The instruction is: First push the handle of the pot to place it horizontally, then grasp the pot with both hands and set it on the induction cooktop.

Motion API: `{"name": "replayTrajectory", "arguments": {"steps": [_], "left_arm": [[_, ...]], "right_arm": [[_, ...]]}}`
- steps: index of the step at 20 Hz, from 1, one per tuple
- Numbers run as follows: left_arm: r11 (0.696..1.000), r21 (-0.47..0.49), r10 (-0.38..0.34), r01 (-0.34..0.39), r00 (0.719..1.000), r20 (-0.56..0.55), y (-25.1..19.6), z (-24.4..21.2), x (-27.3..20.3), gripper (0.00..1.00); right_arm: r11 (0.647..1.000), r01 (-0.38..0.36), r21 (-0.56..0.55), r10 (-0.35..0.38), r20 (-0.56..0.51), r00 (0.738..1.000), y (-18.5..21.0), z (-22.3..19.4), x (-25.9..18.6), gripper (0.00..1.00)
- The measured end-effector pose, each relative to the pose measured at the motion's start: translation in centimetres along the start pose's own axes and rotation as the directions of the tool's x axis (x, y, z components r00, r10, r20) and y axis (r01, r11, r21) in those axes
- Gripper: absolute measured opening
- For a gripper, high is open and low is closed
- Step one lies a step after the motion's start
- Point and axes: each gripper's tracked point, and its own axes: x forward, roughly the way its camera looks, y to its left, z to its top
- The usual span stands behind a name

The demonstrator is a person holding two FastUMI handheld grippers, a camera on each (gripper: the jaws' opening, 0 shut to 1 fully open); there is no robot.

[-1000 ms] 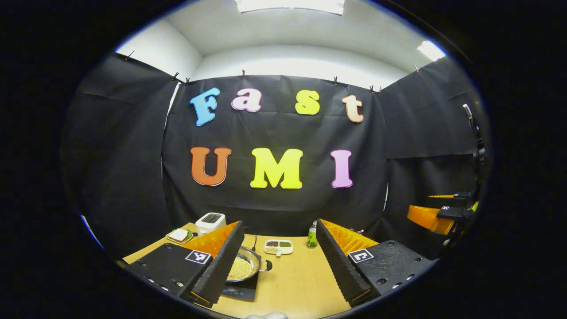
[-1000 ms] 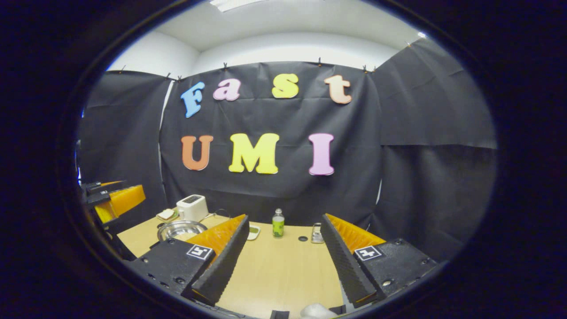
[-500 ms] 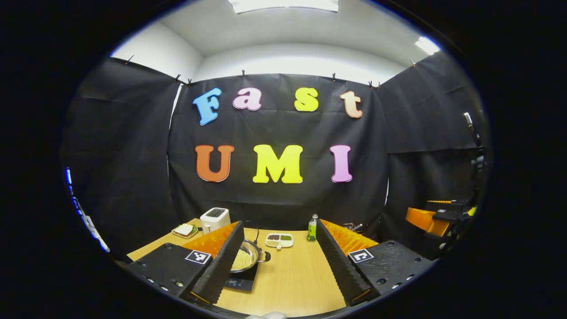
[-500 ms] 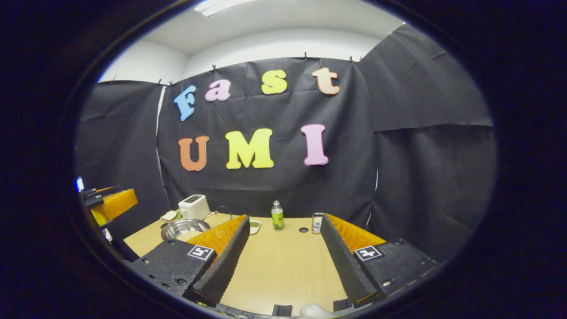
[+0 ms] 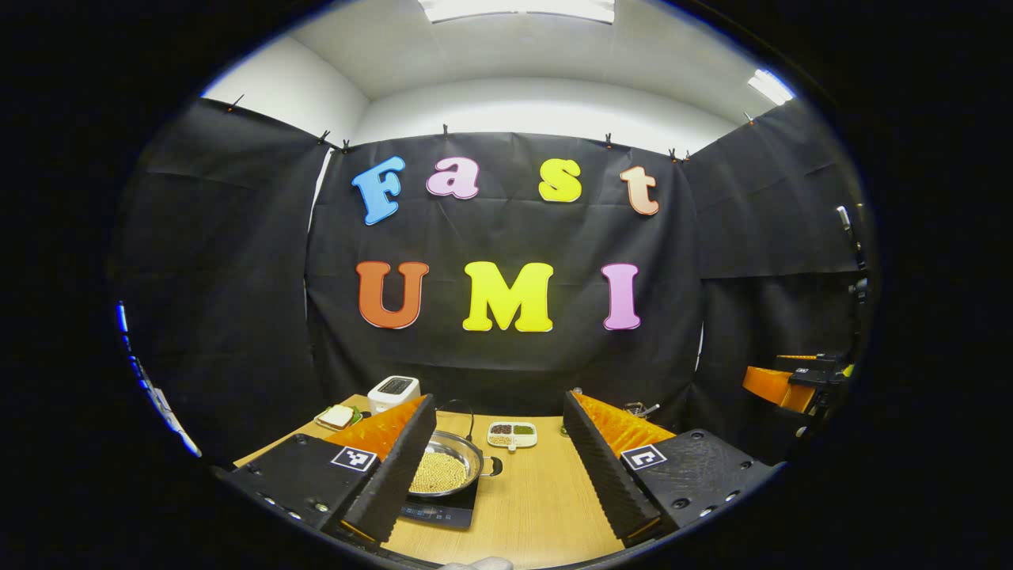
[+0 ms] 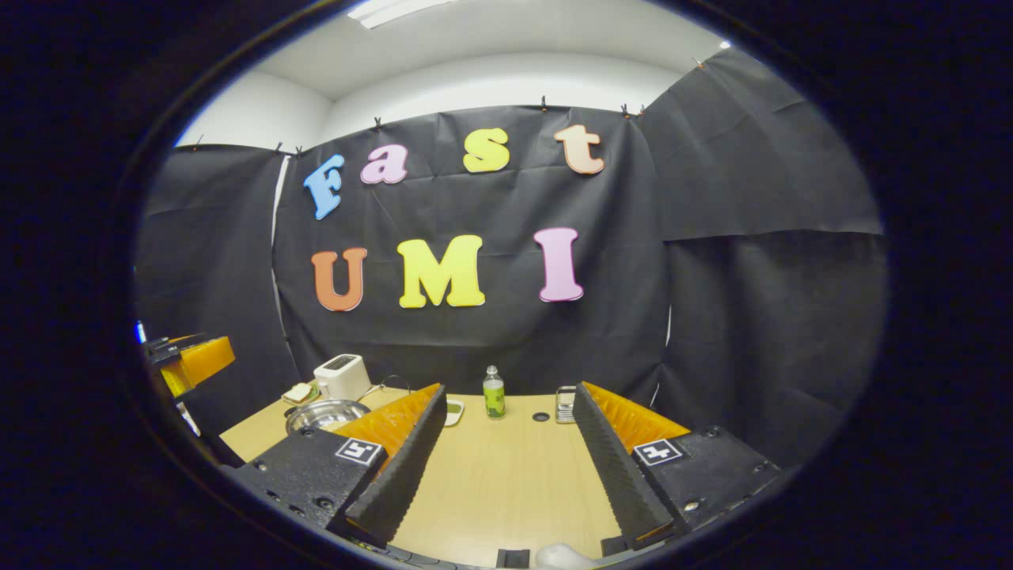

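Shiny metal pot (image 5: 443, 469), glossy black cooktop (image 5: 440, 513), matt wood-grain table (image 5: 538, 507)

Pot (image 5: 455, 455): silver, w/ yellow-beige grains. Cooktop (image 5: 443, 513): black. Table (image 6: 506, 483): light wood grain. Toaster (image 6: 342, 375): white. Bottle (image 6: 494, 393): green label. Left gripper (image 5: 500, 467) & right gripper (image 6: 506, 467): black ribbed pads, orange backs, black-white square markers.

Bare table (image 6: 506, 475) ahead; bottle (image 6: 494, 393) seemingly behind.

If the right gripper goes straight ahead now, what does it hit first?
Probably nothing soon: between the open fingers of the right gripper lies bare table. Farther on stands the bottle, with a small dark spot beside it, near the wall; depth is uncertain.
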Motion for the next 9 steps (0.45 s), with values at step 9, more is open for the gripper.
{"name": "replayTrajectory", "arguments": {"steps": [9], "left_arm": [[1.000,0.000,-0.028,0.028,1.000,0.010,0.1,0.5,2.5,0.97]], "right_arm": [[1.000,0.001,-0.026,-0.001,0.024,1.000,0.9,1.6,1.6,1.00]]}}
